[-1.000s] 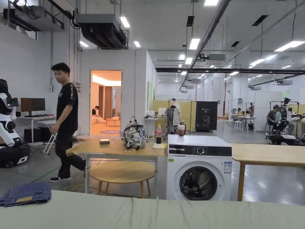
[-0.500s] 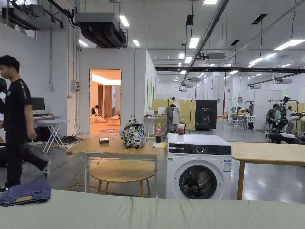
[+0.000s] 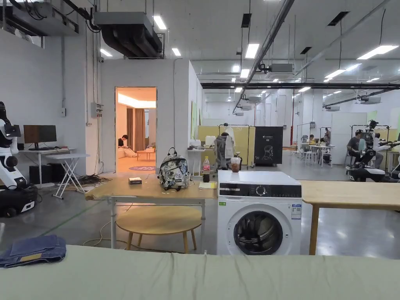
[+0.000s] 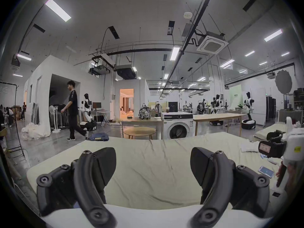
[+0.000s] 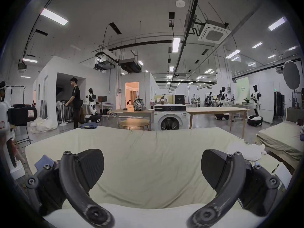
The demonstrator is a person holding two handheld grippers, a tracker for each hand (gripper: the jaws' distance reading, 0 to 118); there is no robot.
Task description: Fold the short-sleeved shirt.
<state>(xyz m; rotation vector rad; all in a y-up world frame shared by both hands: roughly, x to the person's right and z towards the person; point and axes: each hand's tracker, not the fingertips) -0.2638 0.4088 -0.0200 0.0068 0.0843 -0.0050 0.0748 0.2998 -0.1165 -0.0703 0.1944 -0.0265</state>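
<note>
My left gripper (image 4: pixel 153 167) hangs open over the pale green table cover (image 4: pixel 148 157), nothing between its jaws. My right gripper (image 5: pixel 153 169) is open too, above the same cover (image 5: pixel 148 149). A strip of white cloth (image 4: pixel 148 215) lies right under the left gripper's jaws, and white cloth (image 5: pixel 148 213) lies under the right one; I cannot tell whether it is the shirt. A crumpled white garment (image 5: pixel 245 151) sits at the table's right edge, also in the left gripper view (image 4: pixel 248 146). The head view takes in the cover's far edge (image 3: pixel 203 273).
Folded blue jeans (image 3: pixel 33 250) lie on the far left corner. A phone (image 4: pixel 265 171) rests on the table's right side. Beyond stand a washing machine (image 3: pixel 259 216), wooden tables (image 3: pixel 148 193) and a round low table (image 3: pixel 158 220). A person (image 4: pixel 72 111) walks past at the left.
The person in black has walked left and out of the head view. The head camera has shifted slightly. The table and the jeans have not moved.
</note>
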